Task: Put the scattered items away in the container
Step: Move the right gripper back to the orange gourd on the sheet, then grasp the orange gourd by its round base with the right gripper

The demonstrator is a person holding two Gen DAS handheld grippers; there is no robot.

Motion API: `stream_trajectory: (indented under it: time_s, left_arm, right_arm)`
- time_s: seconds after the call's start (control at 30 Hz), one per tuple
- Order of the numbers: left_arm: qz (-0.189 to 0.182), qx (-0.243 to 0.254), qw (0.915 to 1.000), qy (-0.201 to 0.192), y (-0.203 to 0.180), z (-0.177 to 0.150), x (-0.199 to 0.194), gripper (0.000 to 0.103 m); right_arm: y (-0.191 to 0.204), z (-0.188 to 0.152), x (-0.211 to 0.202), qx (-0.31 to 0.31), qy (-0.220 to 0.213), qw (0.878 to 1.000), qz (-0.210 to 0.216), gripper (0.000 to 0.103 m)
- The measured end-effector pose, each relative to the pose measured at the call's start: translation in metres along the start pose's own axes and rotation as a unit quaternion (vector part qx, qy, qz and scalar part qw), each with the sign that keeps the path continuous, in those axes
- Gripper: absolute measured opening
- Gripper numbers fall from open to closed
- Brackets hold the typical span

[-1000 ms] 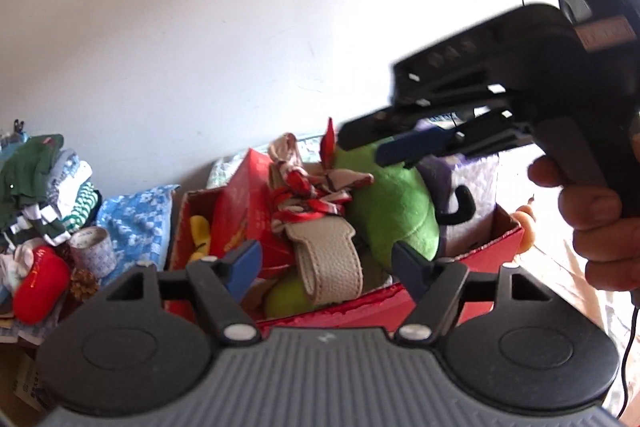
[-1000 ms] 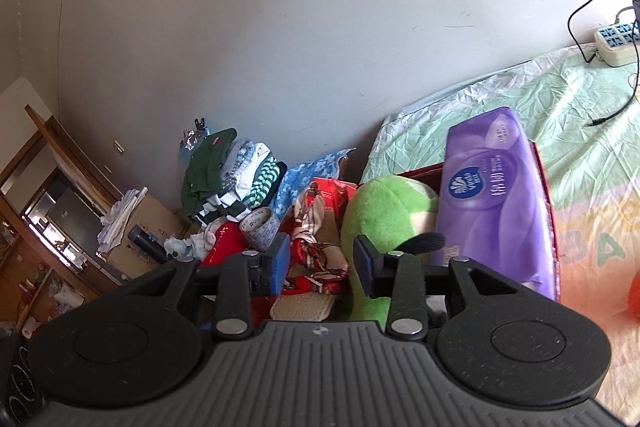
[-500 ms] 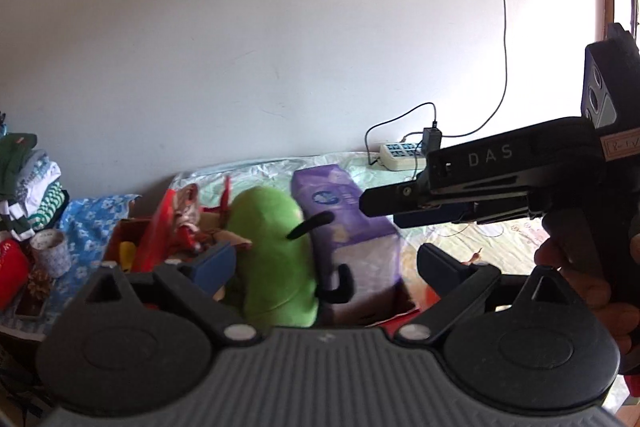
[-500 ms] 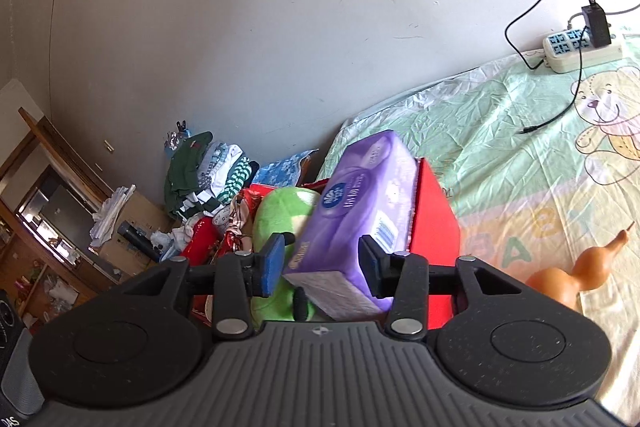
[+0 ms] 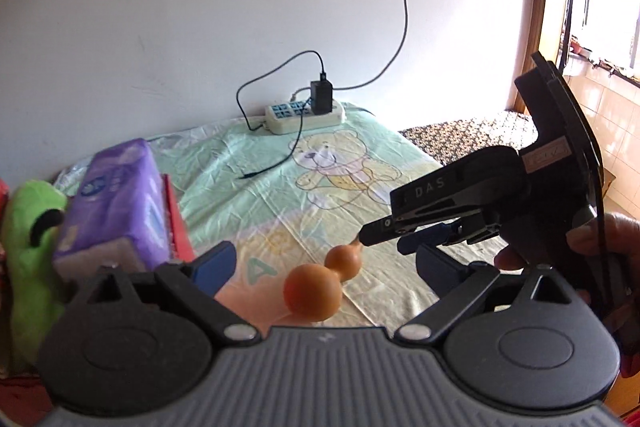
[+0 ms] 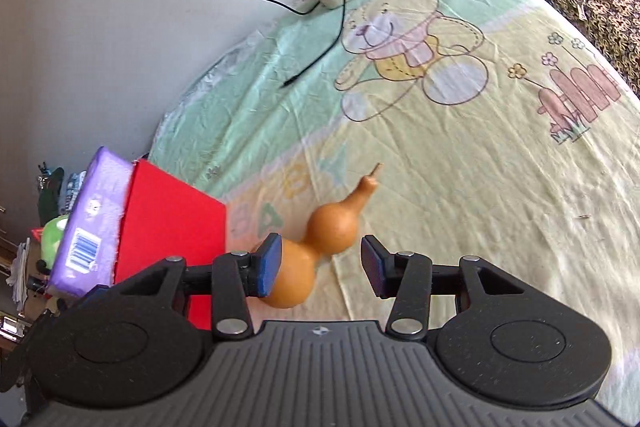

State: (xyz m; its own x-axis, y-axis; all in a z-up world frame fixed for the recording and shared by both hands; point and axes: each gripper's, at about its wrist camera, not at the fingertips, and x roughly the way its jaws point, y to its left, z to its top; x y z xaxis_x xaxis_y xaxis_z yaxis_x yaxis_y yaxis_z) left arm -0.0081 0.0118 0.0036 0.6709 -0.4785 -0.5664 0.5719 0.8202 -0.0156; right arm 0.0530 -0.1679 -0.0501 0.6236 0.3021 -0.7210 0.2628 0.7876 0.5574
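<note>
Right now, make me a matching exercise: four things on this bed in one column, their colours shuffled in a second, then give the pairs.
Things:
1. gourd
2. box
3. tissue pack
4. plush toy

Colours:
A. purple
B. green
C. orange
D. red

Pairs: 1-C, 2-D, 3-A, 4-B
</note>
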Motion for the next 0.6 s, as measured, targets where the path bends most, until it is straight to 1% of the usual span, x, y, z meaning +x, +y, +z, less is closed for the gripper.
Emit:
stream_trajectory:
  time_s: [0.1, 0.2, 0.23, 0.37, 0.4, 0.43, 0.5, 0.57, 0.6]
  left_arm:
    - [0.013, 0.001, 0.9993, 0.035, -0.01, -0.007, 0.043, 0.097]
    - [0.022, -0.008, 0.997, 0.074, -0.01, -0.014, 0.08, 0.096]
    - [0.026, -0.014, 0.9957, 0.088, -0.008, -0.017, 0.091, 0.095]
    - [0.027, -0.032, 0.9922, 0.117, -0.001, -0.022, 0.114, 0.095]
    - [0.027, -0.033, 0.9916, 0.122, -0.001, -0.023, 0.119, 0.092]
    - [0.027, -0.034, 0.9909, 0.128, 0.0, -0.024, 0.123, 0.086]
    - [0.04, -0.018, 0.9896, 0.137, -0.004, -0.026, 0.13, 0.083]
    - [0.056, 0.003, 0.9886, 0.14, -0.007, -0.026, 0.135, 0.078]
    - [0.06, 0.005, 0.9881, 0.142, -0.007, -0.026, 0.138, 0.076]
  right_arm:
    - [-0.012, 0.004, 0.015, 0.018, 0.024, 1.0, 0.001, 0.049]
    - [-0.021, 0.007, 0.029, 0.035, 0.045, 0.998, 0.011, 0.051]
    - [-0.022, 0.008, 0.033, 0.041, 0.052, 0.998, 0.017, 0.054]
    - [-0.018, 0.009, 0.052, 0.043, 0.075, 0.996, 0.028, 0.06]
    - [-0.016, 0.009, 0.057, 0.045, 0.082, 0.995, 0.032, 0.06]
    - [-0.016, 0.01, 0.06, 0.049, 0.083, 0.995, 0.035, 0.06]
    - [-0.014, 0.011, 0.066, 0.053, 0.08, 0.995, 0.04, 0.061]
    - [-0.009, 0.013, 0.07, 0.033, 0.07, 0.996, 0.039, 0.062]
    - [-0.007, 0.014, 0.072, 0.021, 0.067, 0.997, 0.038, 0.062]
